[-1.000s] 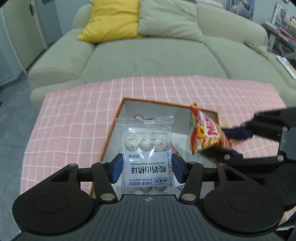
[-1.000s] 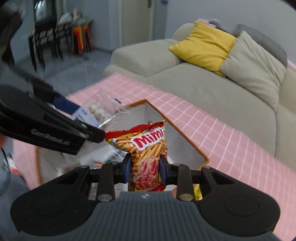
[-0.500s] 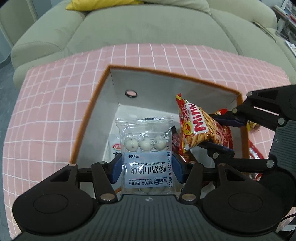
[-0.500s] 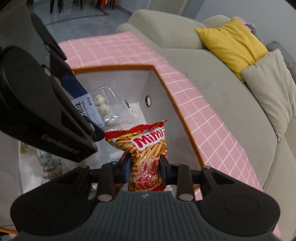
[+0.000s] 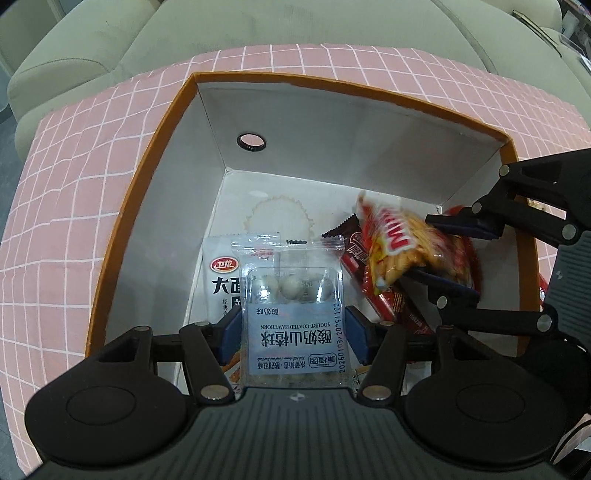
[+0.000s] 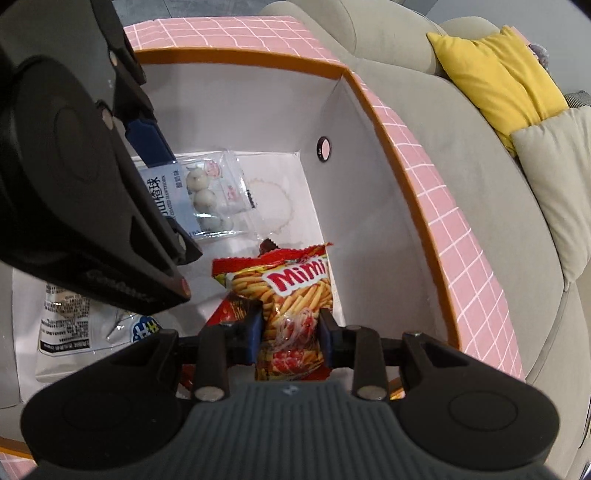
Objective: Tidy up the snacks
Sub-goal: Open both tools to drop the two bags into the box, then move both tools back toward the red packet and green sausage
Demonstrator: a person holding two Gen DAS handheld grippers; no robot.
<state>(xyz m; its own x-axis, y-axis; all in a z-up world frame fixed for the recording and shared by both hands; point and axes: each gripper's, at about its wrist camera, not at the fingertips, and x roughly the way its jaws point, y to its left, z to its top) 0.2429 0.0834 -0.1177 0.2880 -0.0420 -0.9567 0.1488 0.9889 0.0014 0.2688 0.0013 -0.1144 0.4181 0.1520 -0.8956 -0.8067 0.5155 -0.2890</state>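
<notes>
1. Left gripper (image 5: 291,334) — fingers just eased apart, yogurt-hawthorn packet (image 5: 291,314) upright between them, low inside the box (image 5: 147,206).
2. Right gripper (image 6: 291,336) — fingers pinching Mimi stick bag (image 6: 295,295), beside it.

Grey-green sofa (image 5: 303,29) behind, yellow cushion (image 6: 498,74) (beige cushion (image 6: 554,158) beside it), pink checked surface (image 5: 74,155), grey floor (image 6: 177,7) beyond.

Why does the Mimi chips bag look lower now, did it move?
Yes. The Mimi bag, pinched in the right gripper, has gone down: a second ago it was above the orange-rimmed box, and now it sits inside the white walls.
</notes>
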